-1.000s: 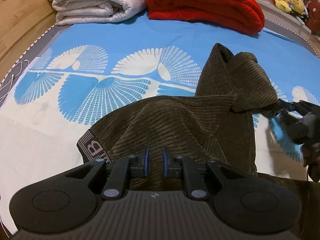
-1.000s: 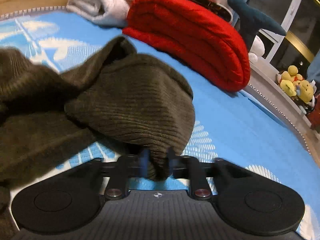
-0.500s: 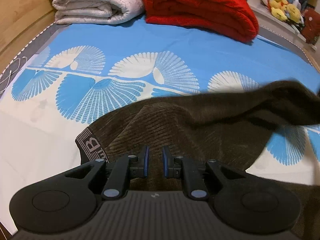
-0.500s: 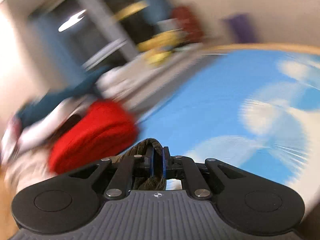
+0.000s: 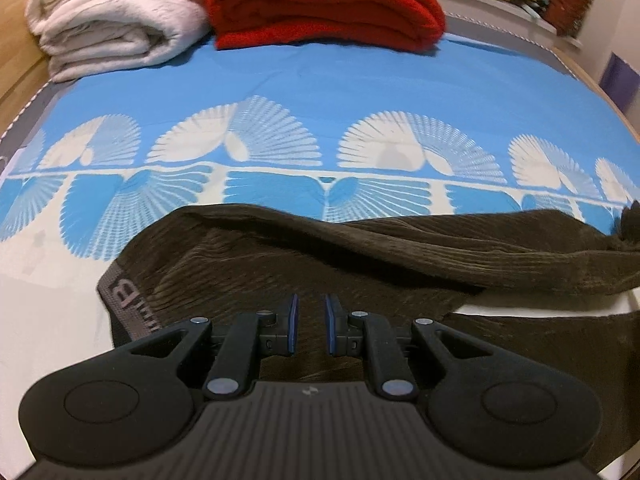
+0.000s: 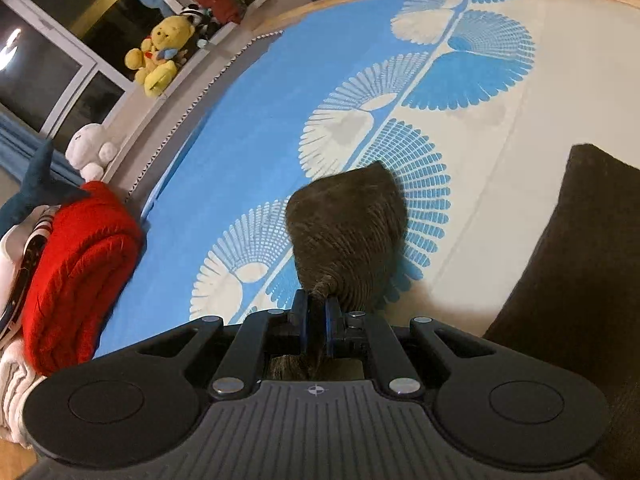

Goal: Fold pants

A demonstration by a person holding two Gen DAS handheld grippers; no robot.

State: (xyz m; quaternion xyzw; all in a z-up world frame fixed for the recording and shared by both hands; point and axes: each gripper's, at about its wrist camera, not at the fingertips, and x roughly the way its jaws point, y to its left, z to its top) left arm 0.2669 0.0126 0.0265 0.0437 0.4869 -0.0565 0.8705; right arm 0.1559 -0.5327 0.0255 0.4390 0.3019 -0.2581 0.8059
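Pants (image 5: 360, 272): dark olive-brown corduroy, fine ribs running along the fabric, lying on the bed's blue-and-white fan-print sheet (image 5: 320, 92). Left wrist view: the waist end is nearest the camera, with a grey elastic waistband (image 5: 124, 300) at the left that carries a pale letter "B". One leg (image 5: 500, 256) runs rightward as a rumpled, partly twisted roll, raised above the flat layer beneath; it leaves the frame at the right edge. A strip of white sheet shows between this leg and the lower layer of fabric at lower right.

Left gripper (image 5: 311, 330): jaws a narrow gap apart over the waist area of the pants. Whether the blue pads pinch fabric cannot be told; cloth fills the view behind the gap.

Right gripper (image 6: 316, 320): jaws clenched on a gathered end of the pants (image 6: 348, 232). The cloth bunches to a tight neck between the pads and fans out beyond them into a broad flap above the sheet. A second dark mass of the same fabric (image 6: 580, 280) sits at the right of that view.

Surroundings: folded red blanket (image 5: 324, 0) and folded white blanket (image 5: 112, 20) at the far end of the bed, side by side and touching. Yellow plush bear (image 6: 158, 56) on the ledge beyond the bed edge.
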